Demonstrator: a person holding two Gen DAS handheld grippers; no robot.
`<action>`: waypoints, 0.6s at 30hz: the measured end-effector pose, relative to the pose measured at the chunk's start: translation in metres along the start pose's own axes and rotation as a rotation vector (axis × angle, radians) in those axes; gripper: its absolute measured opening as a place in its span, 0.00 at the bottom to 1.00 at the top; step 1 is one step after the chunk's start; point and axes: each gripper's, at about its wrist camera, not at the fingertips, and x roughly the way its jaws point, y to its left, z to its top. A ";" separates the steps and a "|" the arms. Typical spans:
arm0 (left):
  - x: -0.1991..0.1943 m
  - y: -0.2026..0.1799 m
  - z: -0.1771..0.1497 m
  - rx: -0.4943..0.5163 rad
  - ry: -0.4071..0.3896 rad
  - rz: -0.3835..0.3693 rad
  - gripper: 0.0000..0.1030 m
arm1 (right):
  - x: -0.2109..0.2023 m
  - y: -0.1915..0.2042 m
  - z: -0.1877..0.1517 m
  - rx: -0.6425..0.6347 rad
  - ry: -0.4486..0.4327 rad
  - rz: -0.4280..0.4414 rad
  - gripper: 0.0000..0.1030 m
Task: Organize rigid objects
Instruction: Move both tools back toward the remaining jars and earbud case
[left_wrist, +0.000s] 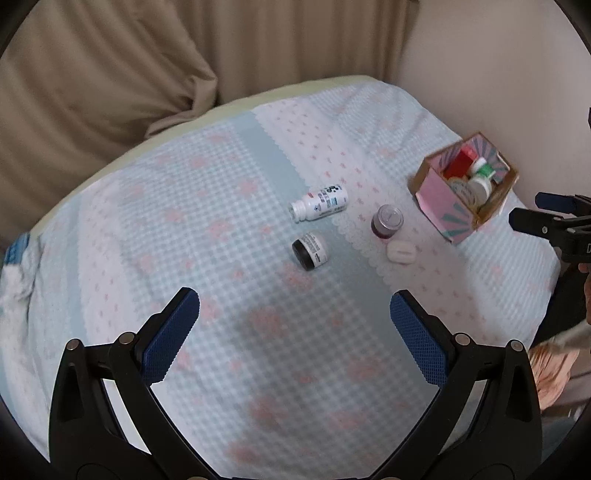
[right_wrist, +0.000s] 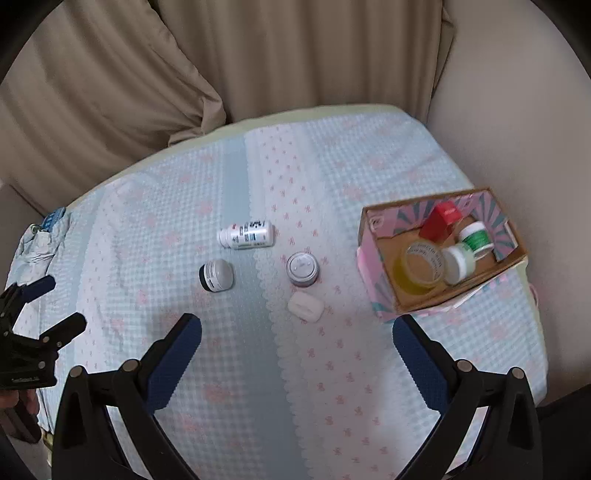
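Note:
A white bottle (left_wrist: 319, 203) (right_wrist: 246, 234) lies on its side on the cloth-covered table (left_wrist: 258, 350). A black-lidded jar (left_wrist: 310, 250) (right_wrist: 216, 275) lies tipped over nearer me. A purple jar with a clear lid (left_wrist: 386, 221) (right_wrist: 303, 268) stands upright, with a small white case (left_wrist: 401, 252) (right_wrist: 306, 306) beside it. A pink cardboard box (left_wrist: 443, 206) (right_wrist: 376, 288) at the right holds a red box, jars and a tape roll. My left gripper (left_wrist: 294, 301) is open and empty above the cloth. My right gripper (right_wrist: 297, 325) is open and empty near the white case and the box.
Beige curtains (right_wrist: 258, 55) hang behind the table. The table's right edge lies just past the box. Bunched cloth (right_wrist: 37, 240) sits at the left edge. The other gripper shows at the right edge of the left wrist view (left_wrist: 554, 218) and at the left edge of the right wrist view (right_wrist: 37, 325).

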 end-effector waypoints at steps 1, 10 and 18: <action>0.009 0.001 0.003 0.014 0.004 -0.010 1.00 | 0.006 0.002 0.000 0.004 0.010 0.000 1.00; 0.086 -0.003 0.024 0.116 0.076 -0.042 1.00 | 0.077 0.005 0.003 0.019 0.104 -0.009 1.00; 0.167 -0.011 0.027 0.216 0.151 -0.098 1.00 | 0.150 -0.004 0.012 0.024 0.138 -0.028 1.00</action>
